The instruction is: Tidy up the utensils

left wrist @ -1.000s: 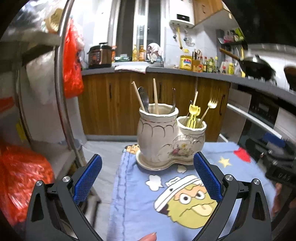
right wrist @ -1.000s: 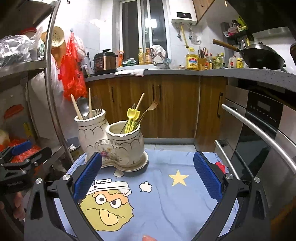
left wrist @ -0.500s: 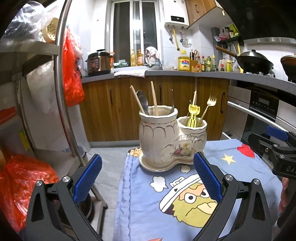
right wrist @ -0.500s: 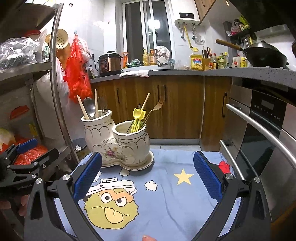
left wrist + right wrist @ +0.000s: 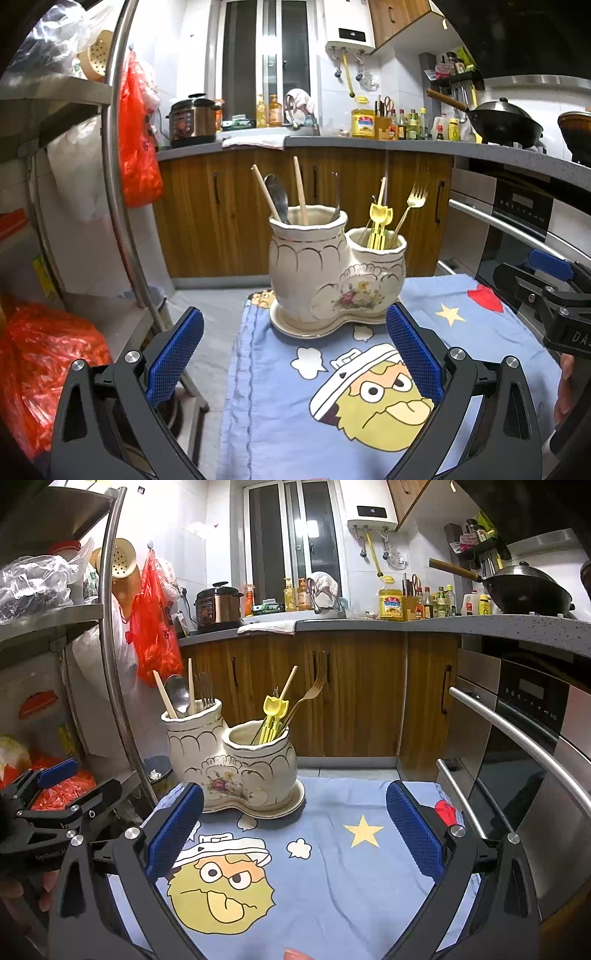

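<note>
A cream ceramic two-cup utensil holder [image 5: 332,273] [image 5: 236,764] stands on a saucer at the far side of the blue cartoon cloth [image 5: 280,413] [image 5: 332,871]. Its taller cup holds chopsticks [image 5: 300,190], a steel spoon [image 5: 279,197] and a dark fork. The lower cup holds yellow plastic utensils [image 5: 378,225] [image 5: 273,716] and a gold fork [image 5: 412,206]. My left gripper [image 5: 295,354] is open and empty, short of the holder. My right gripper [image 5: 295,830] is open and empty, over the cloth to the holder's right.
A steel rack with a pole [image 5: 118,177] and red bags [image 5: 33,362] stands left. An oven with a bar handle [image 5: 517,734] is on the right. Wooden cabinets [image 5: 351,694] and a cluttered counter lie behind. The other gripper shows at each view's edge [image 5: 554,291] [image 5: 55,794].
Both grippers have lifted and drawn back slightly, so the holder sits lower and smaller in view. Both stay open and empty. The utensils have not moved.
</note>
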`<state>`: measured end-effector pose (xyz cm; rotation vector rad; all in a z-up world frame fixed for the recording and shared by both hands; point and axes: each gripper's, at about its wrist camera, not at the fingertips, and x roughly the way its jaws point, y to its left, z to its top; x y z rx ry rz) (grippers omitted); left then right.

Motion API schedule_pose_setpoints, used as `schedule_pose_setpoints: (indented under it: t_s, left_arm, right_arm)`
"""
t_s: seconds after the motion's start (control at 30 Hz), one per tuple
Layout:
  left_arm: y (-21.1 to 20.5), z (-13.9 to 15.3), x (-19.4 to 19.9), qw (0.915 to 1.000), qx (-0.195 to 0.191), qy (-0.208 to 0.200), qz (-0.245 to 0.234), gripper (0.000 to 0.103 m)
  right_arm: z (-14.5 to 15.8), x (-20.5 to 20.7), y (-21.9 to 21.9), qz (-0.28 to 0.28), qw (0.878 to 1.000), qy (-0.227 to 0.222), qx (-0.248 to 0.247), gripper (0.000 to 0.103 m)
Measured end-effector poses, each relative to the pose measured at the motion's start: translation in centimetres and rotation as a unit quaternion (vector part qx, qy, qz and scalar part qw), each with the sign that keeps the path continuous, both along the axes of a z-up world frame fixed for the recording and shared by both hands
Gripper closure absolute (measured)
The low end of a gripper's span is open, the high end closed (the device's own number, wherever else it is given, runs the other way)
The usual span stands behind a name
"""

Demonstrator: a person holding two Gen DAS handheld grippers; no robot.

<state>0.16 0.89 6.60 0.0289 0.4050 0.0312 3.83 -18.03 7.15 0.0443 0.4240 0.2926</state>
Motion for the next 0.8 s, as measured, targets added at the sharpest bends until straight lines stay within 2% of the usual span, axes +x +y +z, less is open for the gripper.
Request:
schedule_pose_setpoints:
  t_s: [0.8]
  left_arm:
    - [-0.12, -0.37, 0.03, 1.0000, 0.003, -0.001, -0.006, 0.005]
  right_arm:
    - [-0.19, -0.01, 0.13, 0.001, 1.000, 0.001, -0.003, 0.005]
